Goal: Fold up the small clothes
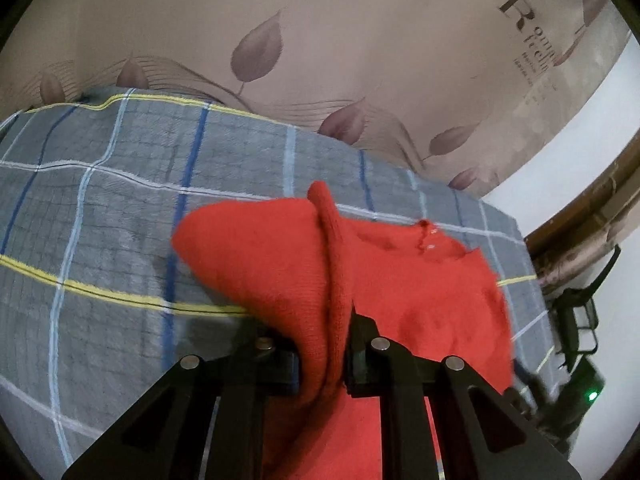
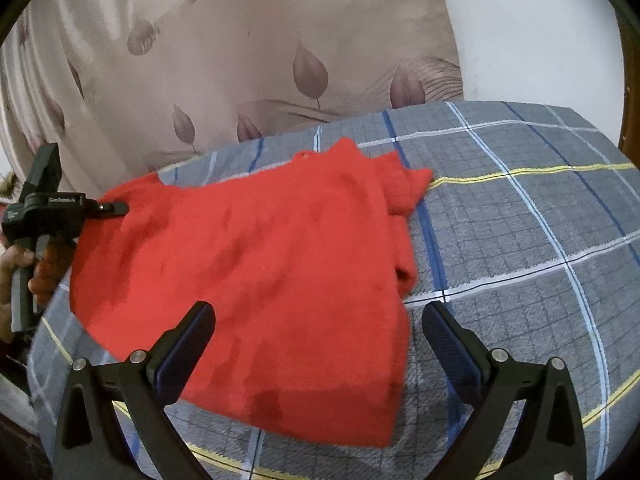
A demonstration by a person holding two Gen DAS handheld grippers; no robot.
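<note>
Currently: red knit garment [image 2: 256, 256] spread on plaid blanket [image 2: 520, 240], toward its left edge. Left gripper [image 1: 324, 360] clamped on a ribbed cuff; right gripper [image 2: 320, 344] fingers wide, holding nothing. Advice: carry cuff across, keep fold edge straight.

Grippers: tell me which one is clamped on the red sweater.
The left gripper: its fingers pinch a fold of the red sweater. The right gripper hovers open above it, holding nothing.

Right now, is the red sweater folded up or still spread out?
Mostly spread out. The sweater lies flat on the blanket, with one sleeve turned in. The left gripper pinches an edge and lifts it.
</note>
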